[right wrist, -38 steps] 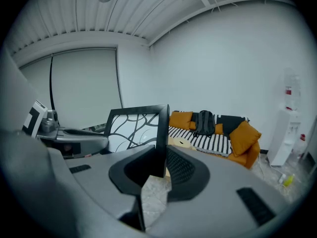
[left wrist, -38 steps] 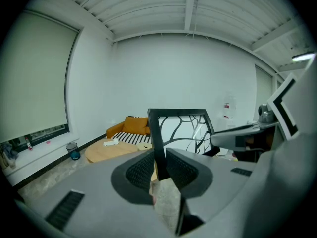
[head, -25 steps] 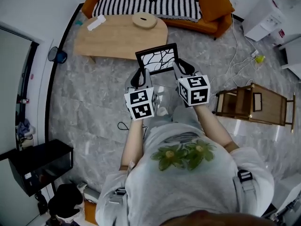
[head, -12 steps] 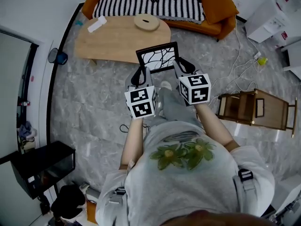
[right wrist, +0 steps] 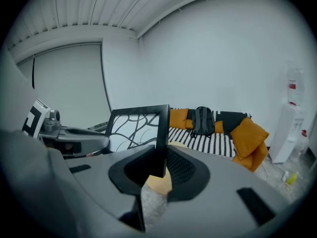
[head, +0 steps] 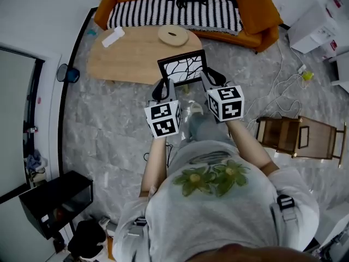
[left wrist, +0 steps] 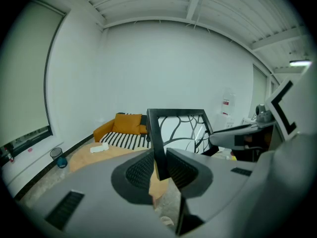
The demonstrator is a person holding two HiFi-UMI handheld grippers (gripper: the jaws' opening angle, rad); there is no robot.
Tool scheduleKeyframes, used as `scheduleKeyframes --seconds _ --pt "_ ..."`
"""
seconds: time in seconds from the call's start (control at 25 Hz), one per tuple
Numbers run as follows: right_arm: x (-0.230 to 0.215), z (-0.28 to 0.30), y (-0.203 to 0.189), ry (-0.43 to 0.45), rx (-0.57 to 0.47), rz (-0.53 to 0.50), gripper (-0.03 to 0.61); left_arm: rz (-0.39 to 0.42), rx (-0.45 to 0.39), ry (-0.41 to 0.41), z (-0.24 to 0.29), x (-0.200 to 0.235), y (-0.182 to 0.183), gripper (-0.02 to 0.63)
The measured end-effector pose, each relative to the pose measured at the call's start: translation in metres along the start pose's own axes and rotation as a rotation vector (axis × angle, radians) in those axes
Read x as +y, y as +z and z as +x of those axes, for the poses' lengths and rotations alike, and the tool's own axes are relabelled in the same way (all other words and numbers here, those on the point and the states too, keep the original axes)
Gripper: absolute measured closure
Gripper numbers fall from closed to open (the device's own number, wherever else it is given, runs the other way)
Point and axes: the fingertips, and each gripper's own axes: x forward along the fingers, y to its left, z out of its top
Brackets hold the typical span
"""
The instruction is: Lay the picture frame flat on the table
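Pinching the picture frame [left wrist: 176, 112] low on its left side bar, the left gripper [left wrist: 158, 165] has both ribbed pads pressed on the black moulding. The right gripper [right wrist: 159, 163] does the same on the opp. side bar, which stands up btwn its clamped pads.

The frame is black w/ a white panel of dark branching lines. It's held on edge, roughly upright, in the air btwn the two grippers and resting on nothing. In the head view it overlaps the near edge of the wooden table [head: 125, 56], twd the table's right end. Whether it's over the tabletop or just short of it, can't tell.

On the table:
- A round wooden disc [head: 173, 35] sits by the far edge, right end.
- A white folded item [head: 113, 37] lies at the far left corner.

Past the far edge is an orange sofa [head: 251, 10] w/ a black-and-white striped cover and a dark backpack [right wrist: 203, 120] on it. On the grey floor, a blue bin [head: 65, 72] sits off the table's left end, and a wooden stand [head: 294, 135] lies on its side well to the right.
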Motion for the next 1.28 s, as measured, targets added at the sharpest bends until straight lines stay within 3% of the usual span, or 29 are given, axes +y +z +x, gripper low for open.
scheduleKeyframes --seconds 0.56,0.88,1.28 --pt "-0.032 0.062 0.025 0.022 0.055 -0.016 0.499 -0.057 0.035 0.008 0.068 0.016 0.02 0.523" --pt "-0.054 0.093 0.032 0.038 0.065 -0.003 0.5 -0.051 0.048 0.027 0.101 0.017 0.03 0.523" --pt "-0.065 0.131 0.029 0.071 0.107 -0.014 0.5 -0.089 0.088 0.046 0.136 0.031 0.022 0.523"
